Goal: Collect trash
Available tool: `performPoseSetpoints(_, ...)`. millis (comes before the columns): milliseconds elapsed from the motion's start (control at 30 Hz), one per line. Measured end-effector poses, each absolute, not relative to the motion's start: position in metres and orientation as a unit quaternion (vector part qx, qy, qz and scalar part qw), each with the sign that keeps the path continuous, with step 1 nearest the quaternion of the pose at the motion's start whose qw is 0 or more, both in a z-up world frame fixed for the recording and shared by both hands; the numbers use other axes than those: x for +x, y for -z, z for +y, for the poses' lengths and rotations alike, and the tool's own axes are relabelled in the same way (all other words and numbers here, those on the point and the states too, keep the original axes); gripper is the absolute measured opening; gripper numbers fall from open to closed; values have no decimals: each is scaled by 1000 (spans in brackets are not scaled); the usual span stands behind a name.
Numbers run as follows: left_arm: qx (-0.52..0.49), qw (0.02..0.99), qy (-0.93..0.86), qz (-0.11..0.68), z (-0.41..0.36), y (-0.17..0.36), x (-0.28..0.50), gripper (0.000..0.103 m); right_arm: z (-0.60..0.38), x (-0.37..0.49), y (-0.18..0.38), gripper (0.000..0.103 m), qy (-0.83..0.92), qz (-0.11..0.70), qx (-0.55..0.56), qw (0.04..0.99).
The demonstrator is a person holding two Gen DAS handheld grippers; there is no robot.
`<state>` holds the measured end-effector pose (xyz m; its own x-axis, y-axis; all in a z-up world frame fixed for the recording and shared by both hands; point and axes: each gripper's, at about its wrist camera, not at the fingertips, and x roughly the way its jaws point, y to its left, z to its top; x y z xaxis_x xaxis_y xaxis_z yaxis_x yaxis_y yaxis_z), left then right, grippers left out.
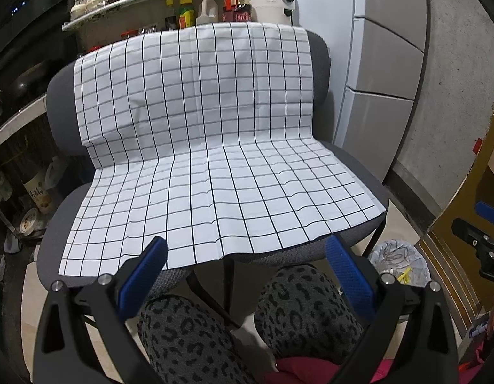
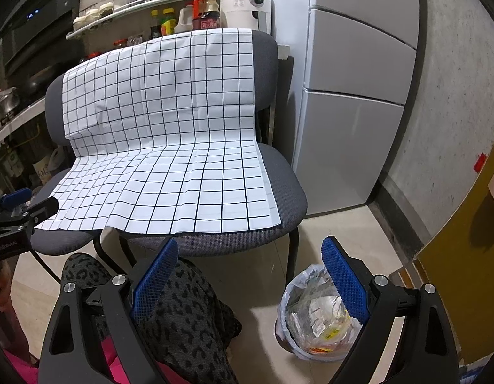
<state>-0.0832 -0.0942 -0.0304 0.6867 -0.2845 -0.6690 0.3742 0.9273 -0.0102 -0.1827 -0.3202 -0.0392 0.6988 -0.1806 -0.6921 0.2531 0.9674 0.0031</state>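
Your left gripper [image 1: 247,249] stands wide open, its blue-padded fingers [image 1: 141,280] spread well apart with nothing between them. It touches nothing: the jaws hang above your knees [image 1: 298,307], clad in grey leopard-print fabric, and point toward the front edge of the seat. The left gripper also appears at the left margin of the right wrist view, where its opening cannot be judged.

Your right gripper [image 2: 250,252] is likewise wide open and empty. Its left finger [image 2: 154,283] sits over your knee; its right finger [image 2: 346,283] overlaps the rim of the trash bin in that view, though contact with the bin cannot be confirmed from this angle.

The trash bin [image 2: 310,316] stands on the pale tiled floor [image 2: 336,233], just beside the right front leg of the chairs and below the right gripper. It is lined with a translucent bag and already holds crumpled wrappers and paper. In the left wrist view the same bin [image 1: 398,260] appears to the right of the seat.

Two grey upholstered chairs [image 2: 288,192] stand side by side, covered across back and seat by a white cloth with a black grid [image 1: 195,147]. The cloth's surface is bare. A white refrigerator [image 2: 352,96] stands just right of the chairs.
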Motion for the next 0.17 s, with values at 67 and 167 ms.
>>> performPoseSetpoints(67, 56, 912, 178, 365, -92, 35, -75, 96, -322, -178, 43, 91, 117, 373, 52, 919)
performPoseSetpoints(167, 45, 908, 169, 381, -86, 45, -59, 96, -324, -166, 51, 91, 112, 381, 62, 915)
